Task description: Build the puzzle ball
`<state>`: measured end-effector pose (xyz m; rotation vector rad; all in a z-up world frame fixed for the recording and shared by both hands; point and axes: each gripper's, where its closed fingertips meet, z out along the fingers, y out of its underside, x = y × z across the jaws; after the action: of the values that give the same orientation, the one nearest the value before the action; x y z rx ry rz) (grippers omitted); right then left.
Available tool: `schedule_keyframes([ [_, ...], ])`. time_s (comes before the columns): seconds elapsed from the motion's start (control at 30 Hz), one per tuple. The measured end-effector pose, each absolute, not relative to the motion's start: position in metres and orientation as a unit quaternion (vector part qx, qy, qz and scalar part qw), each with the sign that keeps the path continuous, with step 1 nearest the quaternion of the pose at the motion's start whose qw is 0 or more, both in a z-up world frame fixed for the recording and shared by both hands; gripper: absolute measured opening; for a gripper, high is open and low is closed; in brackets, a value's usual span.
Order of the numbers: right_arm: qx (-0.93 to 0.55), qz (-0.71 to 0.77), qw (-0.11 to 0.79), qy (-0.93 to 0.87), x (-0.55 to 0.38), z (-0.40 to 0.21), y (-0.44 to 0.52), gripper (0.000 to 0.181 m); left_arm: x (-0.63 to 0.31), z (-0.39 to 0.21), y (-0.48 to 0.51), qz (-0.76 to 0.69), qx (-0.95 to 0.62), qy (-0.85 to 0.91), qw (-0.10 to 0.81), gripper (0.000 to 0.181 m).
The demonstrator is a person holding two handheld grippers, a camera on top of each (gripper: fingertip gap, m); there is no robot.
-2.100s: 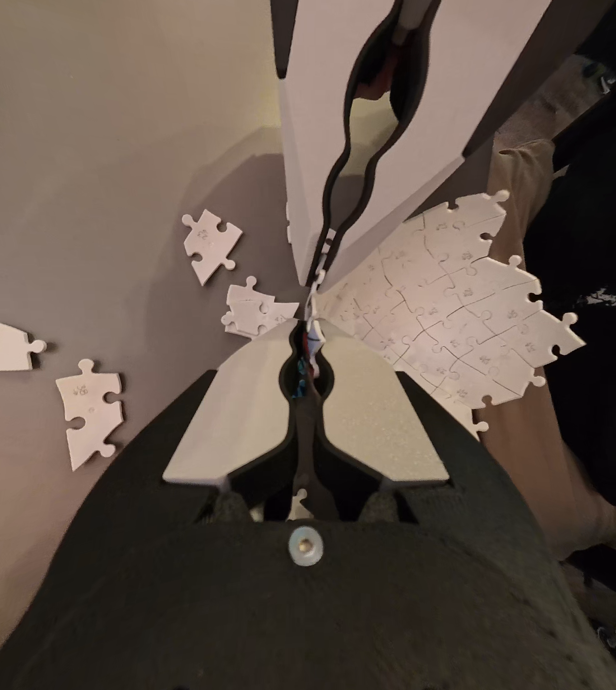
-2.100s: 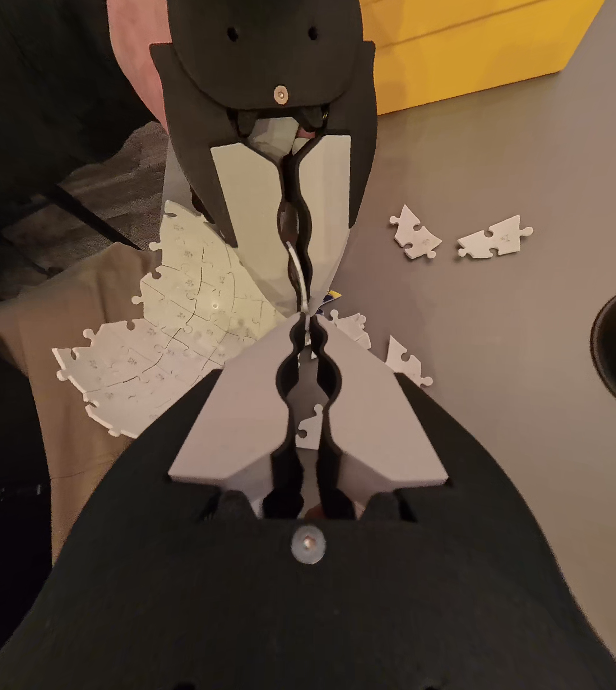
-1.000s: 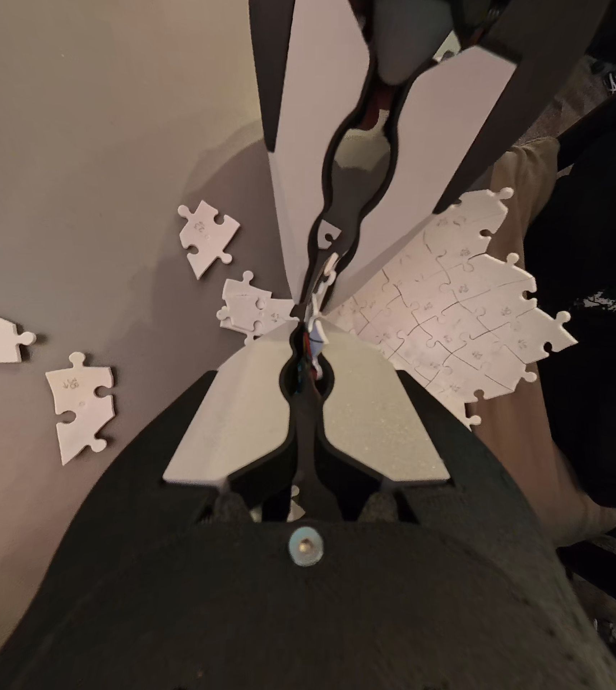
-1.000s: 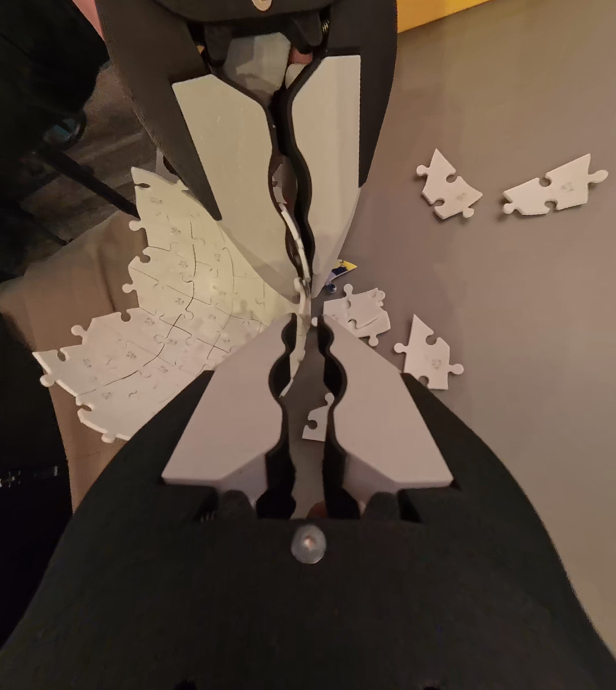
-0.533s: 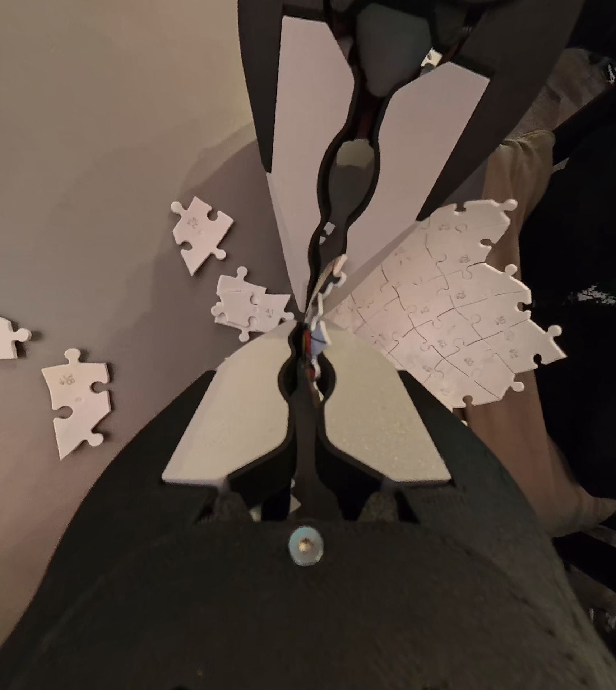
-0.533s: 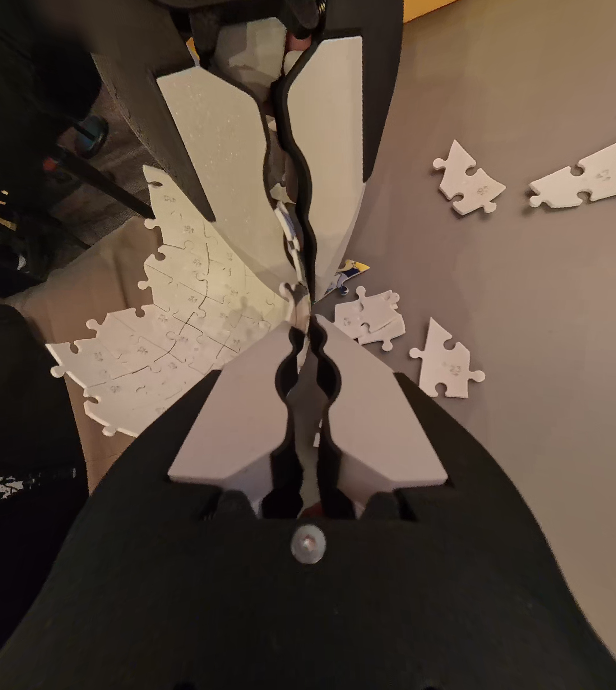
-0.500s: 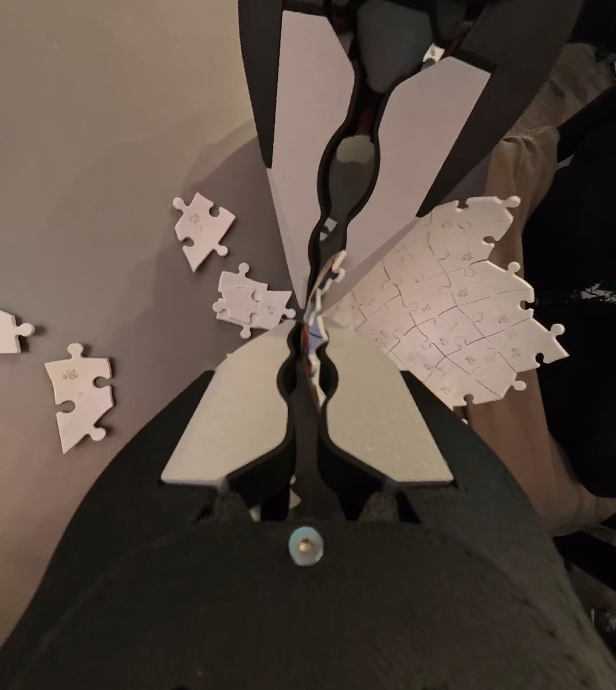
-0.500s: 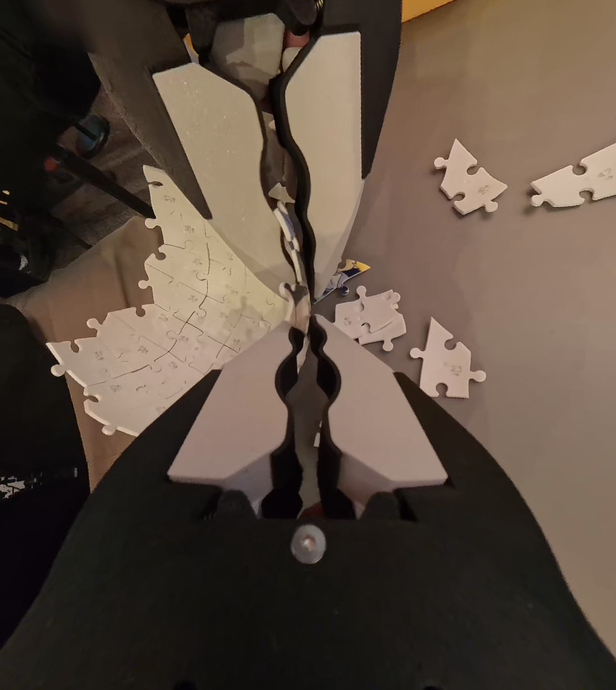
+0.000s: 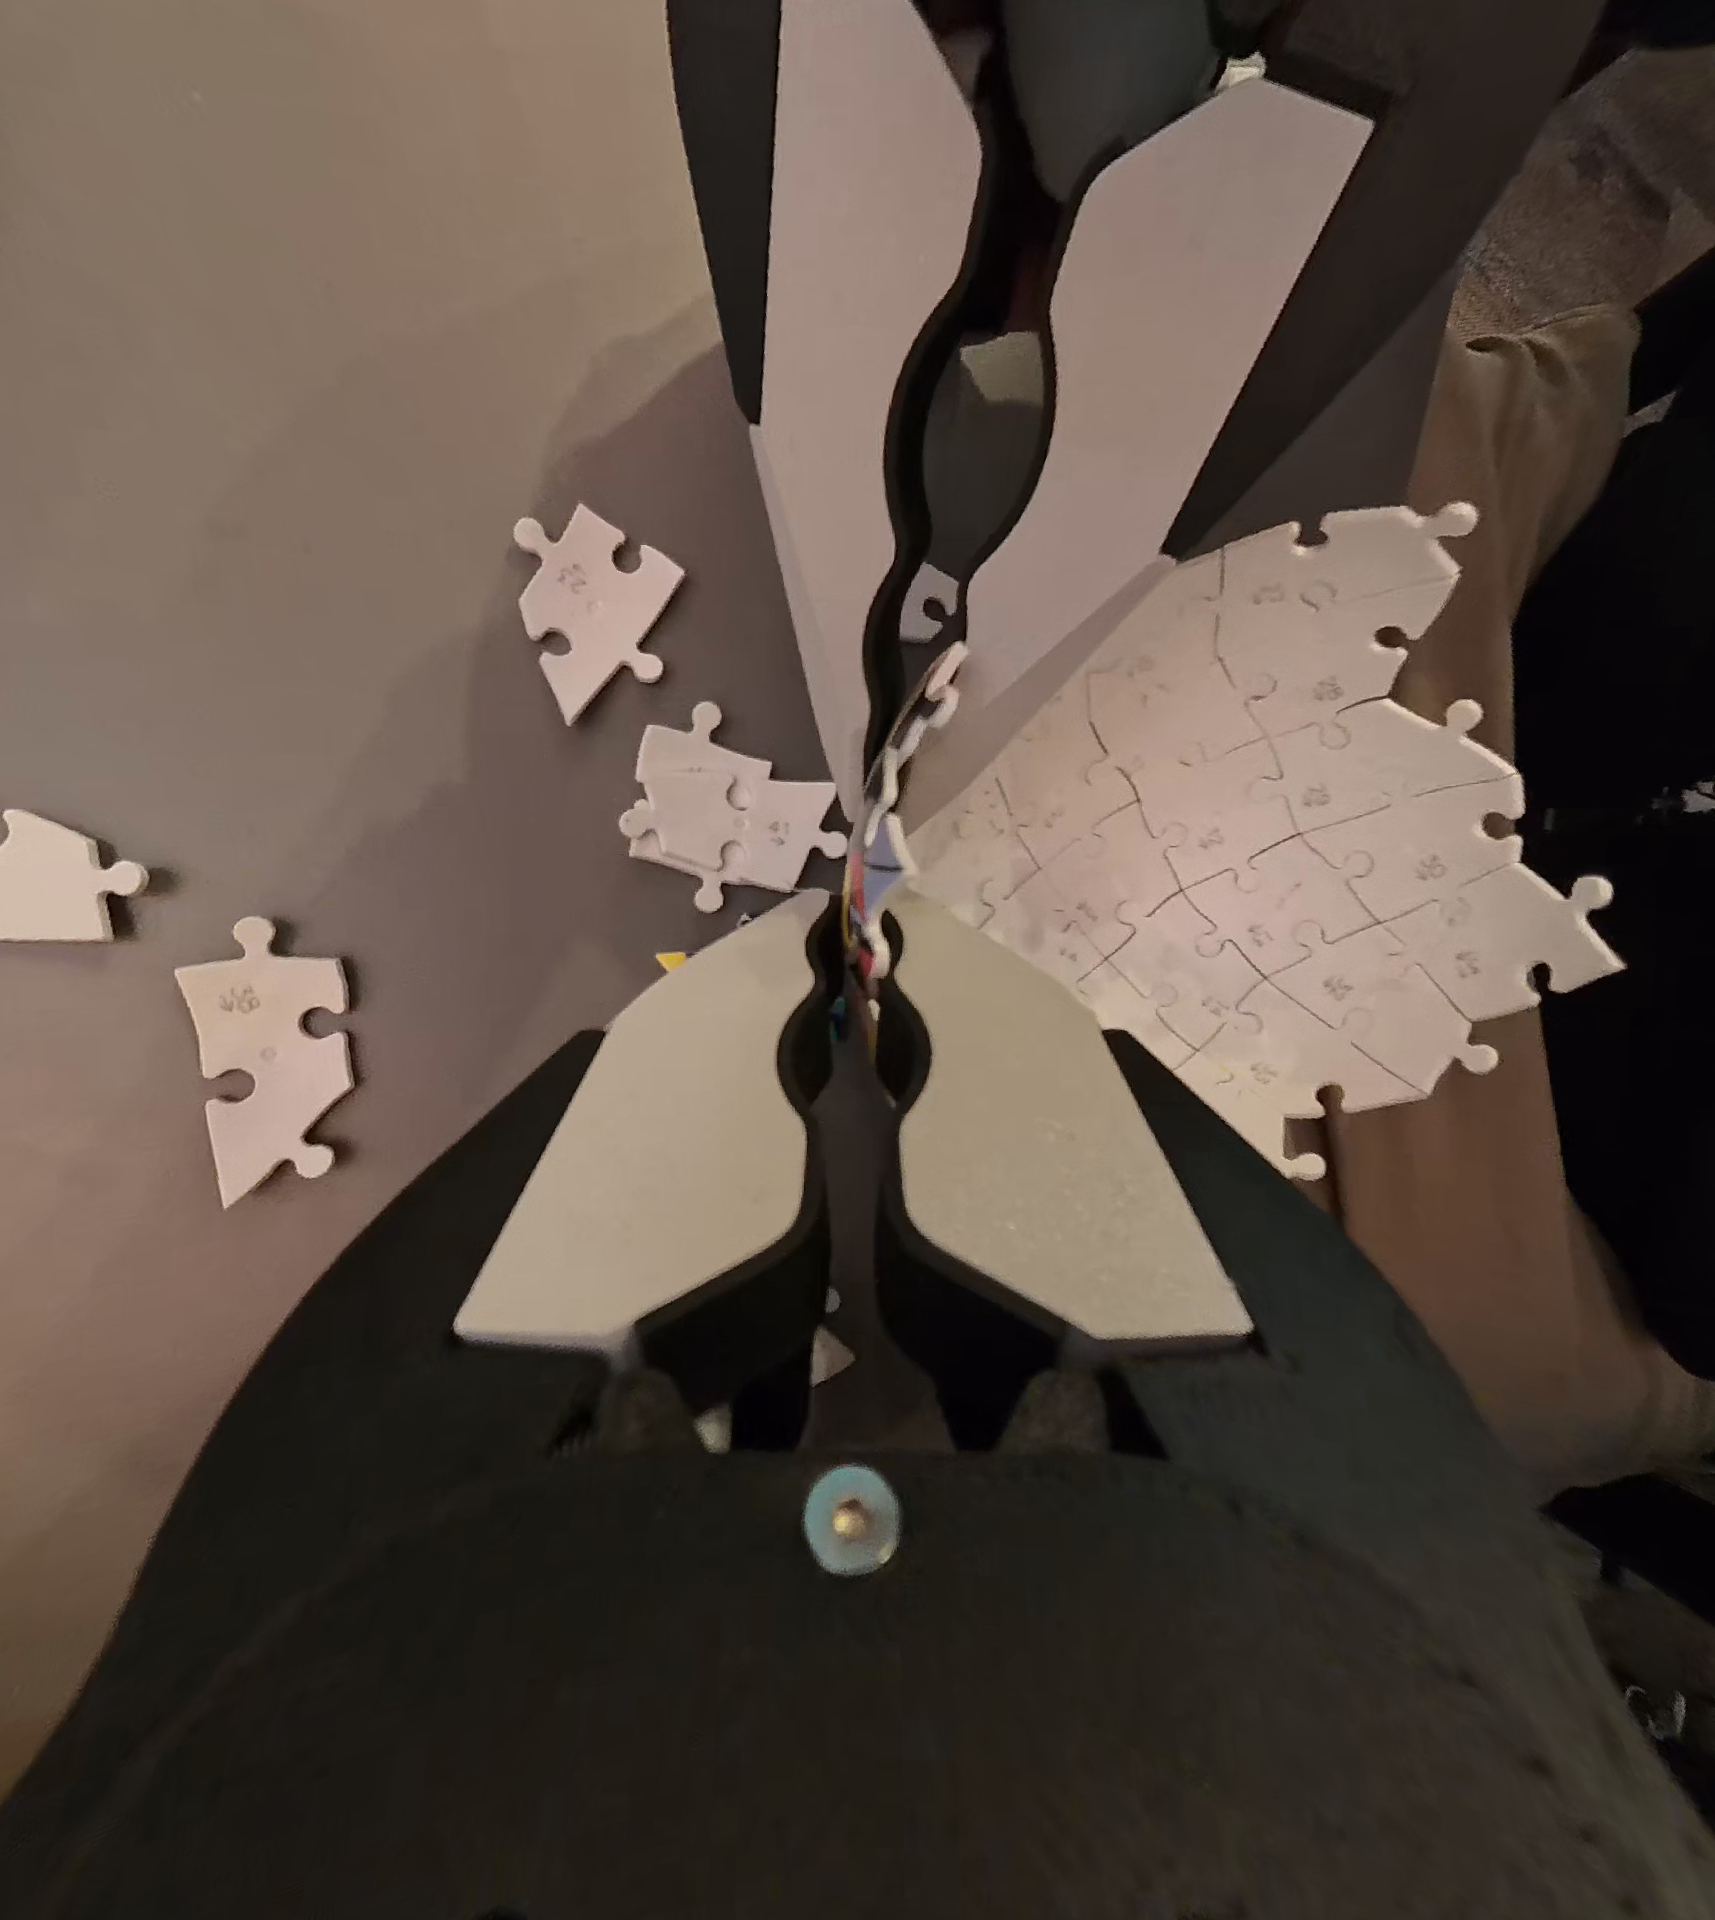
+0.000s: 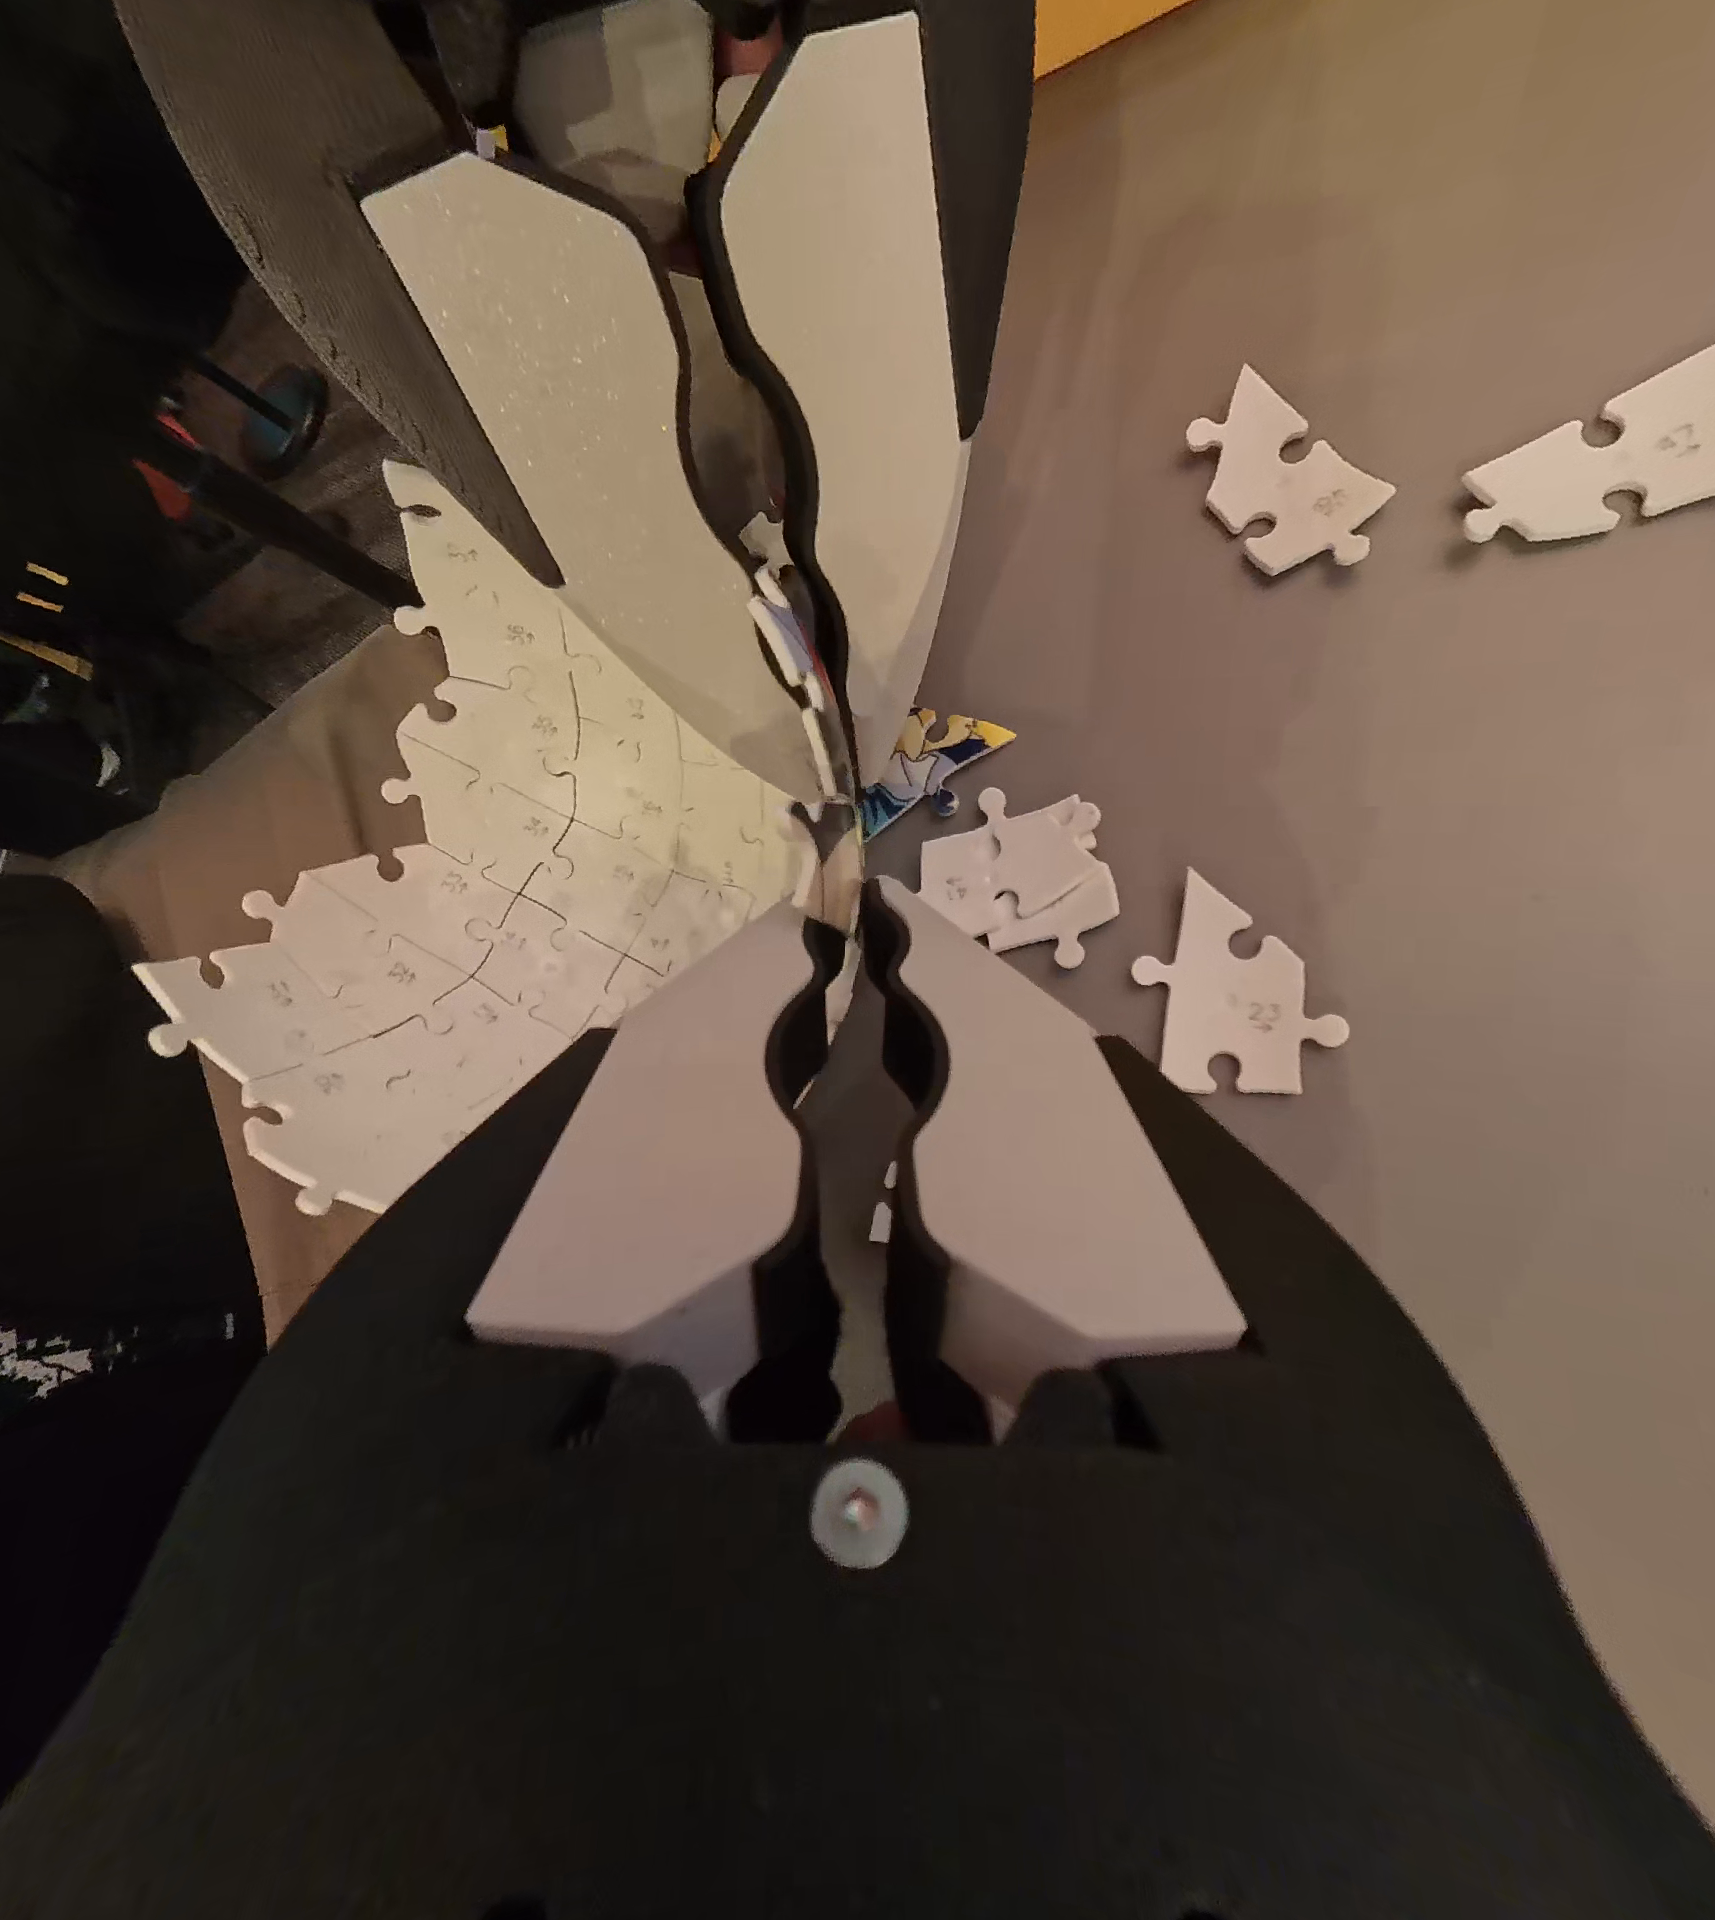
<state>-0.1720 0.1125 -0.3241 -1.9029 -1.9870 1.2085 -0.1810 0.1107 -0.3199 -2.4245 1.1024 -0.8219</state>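
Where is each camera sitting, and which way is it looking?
Left wrist view: sits on the left hand-held gripper, looking along its shut fingers at the assembled puzzle shell and the grey table; the right hand-held gripper faces it.
Right wrist view: sits on the right hand-held gripper, looking the opposite way; the shell lies left, loose pieces right.
Both show the two grippers meeting tip to tip, the shell, the loose pieces and the person's tan trousers.

Matt grey tabletop [image 9: 261, 364], smooth; loose puzzle pieces [image 10: 1237, 997] look like matt white plastic; gripper [image 9: 858, 914] shells rough black.
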Motion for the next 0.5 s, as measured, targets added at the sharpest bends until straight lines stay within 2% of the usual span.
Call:
schedule_keyframes([
  [0.3,-0.634,0.399,0.071,-0.659,-0.173,-0.323,0.114,0.0,-0.181,-0.317,0.111,-0.268,-0.853,0.407,0.186,0.008],
  [0.5,-0.637,0.398,0.072,-0.656,-0.172,-0.323,0.115,0.0,-0.182,-0.309,0.119,-0.253,-0.85,0.405,0.223,0.005],
])
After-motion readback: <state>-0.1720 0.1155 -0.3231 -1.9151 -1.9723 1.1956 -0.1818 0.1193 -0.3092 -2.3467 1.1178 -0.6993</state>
